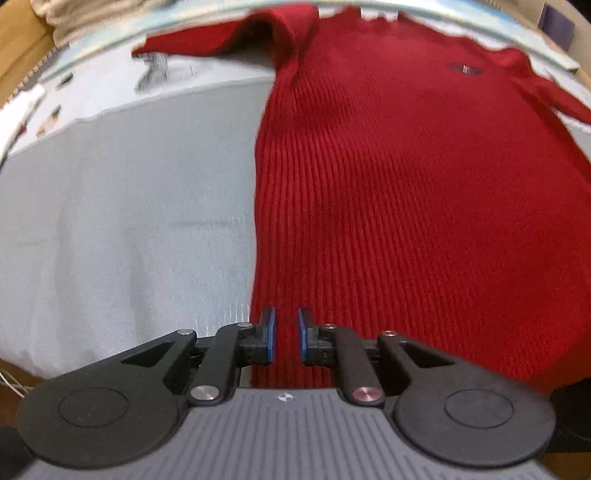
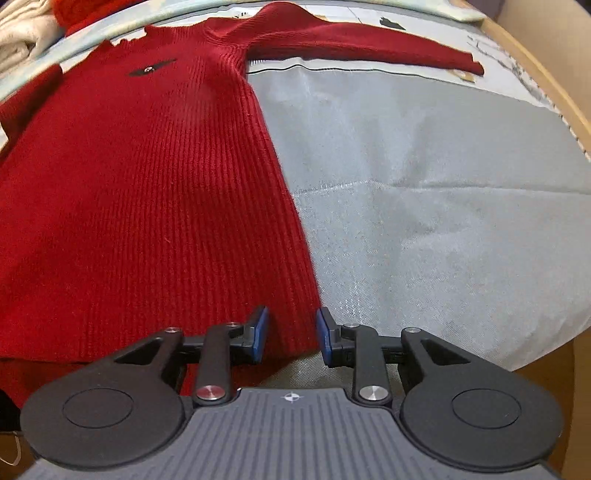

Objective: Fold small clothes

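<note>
A red ribbed sweater (image 1: 406, 192) lies flat, front up, on a grey cloth; it also shows in the right wrist view (image 2: 147, 192). A small dark logo (image 1: 465, 69) sits on its chest. One sleeve (image 2: 369, 44) stretches out straight to the right; the other sleeve (image 1: 221, 40) lies bunched at the far left. My left gripper (image 1: 286, 334) hovers over the sweater's bottom left hem corner, jaws slightly apart with fabric between them. My right gripper (image 2: 291, 334) is open over the bottom right hem corner.
The grey cloth (image 2: 443, 184) covers a table with a wooden rim (image 2: 546, 74). Folded pale fabric (image 2: 18, 40) lies at the far left corner, also in the left wrist view (image 1: 66, 14).
</note>
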`<state>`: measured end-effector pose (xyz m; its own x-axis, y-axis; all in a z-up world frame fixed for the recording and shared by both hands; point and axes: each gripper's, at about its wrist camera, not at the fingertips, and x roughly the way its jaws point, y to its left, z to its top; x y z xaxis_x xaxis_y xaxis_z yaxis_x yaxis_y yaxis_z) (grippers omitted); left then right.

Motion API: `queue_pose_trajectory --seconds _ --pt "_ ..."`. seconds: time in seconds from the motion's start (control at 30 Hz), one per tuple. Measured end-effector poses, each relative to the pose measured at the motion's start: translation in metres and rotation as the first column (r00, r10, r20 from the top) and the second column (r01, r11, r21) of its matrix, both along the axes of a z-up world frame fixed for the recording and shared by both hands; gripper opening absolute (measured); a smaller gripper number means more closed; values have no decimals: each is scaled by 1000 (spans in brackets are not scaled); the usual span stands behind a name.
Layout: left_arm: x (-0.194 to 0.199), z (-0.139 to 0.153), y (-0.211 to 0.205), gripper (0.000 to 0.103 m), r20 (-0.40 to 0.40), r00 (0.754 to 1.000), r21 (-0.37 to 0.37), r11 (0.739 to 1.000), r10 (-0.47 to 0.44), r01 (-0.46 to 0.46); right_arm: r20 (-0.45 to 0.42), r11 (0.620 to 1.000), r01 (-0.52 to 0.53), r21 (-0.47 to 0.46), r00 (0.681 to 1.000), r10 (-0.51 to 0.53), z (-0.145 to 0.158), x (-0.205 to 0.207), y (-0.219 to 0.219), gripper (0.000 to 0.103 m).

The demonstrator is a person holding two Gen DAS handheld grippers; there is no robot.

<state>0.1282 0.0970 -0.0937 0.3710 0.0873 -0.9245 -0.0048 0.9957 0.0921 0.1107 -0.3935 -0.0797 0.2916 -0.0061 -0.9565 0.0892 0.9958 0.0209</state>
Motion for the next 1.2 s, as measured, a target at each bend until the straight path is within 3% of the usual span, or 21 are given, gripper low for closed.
queue_pose_trajectory --seconds 0.1,0.17,0.27,0.4,0.5,0.53,0.6,0.73,0.9,1.1,1.2 --pt "-4 13 -2 21 59 998 7 1000 -19 18 76 1000 3 0 997 -3 12 -3 5 30" --pt "-12 22 -3 36 104 994 1 1000 -18 18 140 999 35 -5 990 -34 23 -6 3 30" --pt "-22 40 -7 43 163 986 -8 1000 -17 19 257 996 88 21 962 -90 44 -11 -2 30" --pt "-25 76 -20 46 234 972 -2 1000 -20 21 402 988 113 103 904 -145 71 -14 -1 30" --pt "-20 111 -21 64 316 949 -22 1000 -3 10 515 981 87 173 841 -166 93 -18 8 31" --pt "-23 121 -22 74 352 936 -26 1000 -1 10 549 981 75 181 820 -164 98 -16 12 34" --pt "-30 137 -26 84 410 912 -8 1000 -6 10 589 985 44 168 797 -136 110 -15 25 46" --pt "-32 150 -34 84 433 901 4 1000 -12 11 600 990 0 143 795 -87 124 -7 50 50" --pt "-29 177 -35 84 454 891 -65 998 10 22 602 991 -47 122 798 -36 133 5 76 52" --pt "17 196 -30 83 483 875 -112 993 18 42 595 992 -48 115 803 -30 137 21 99 51" --pt "59 193 -18 54 474 880 -140 989 22 51 590 993 -52 108 807 -22 135 29 107 51"
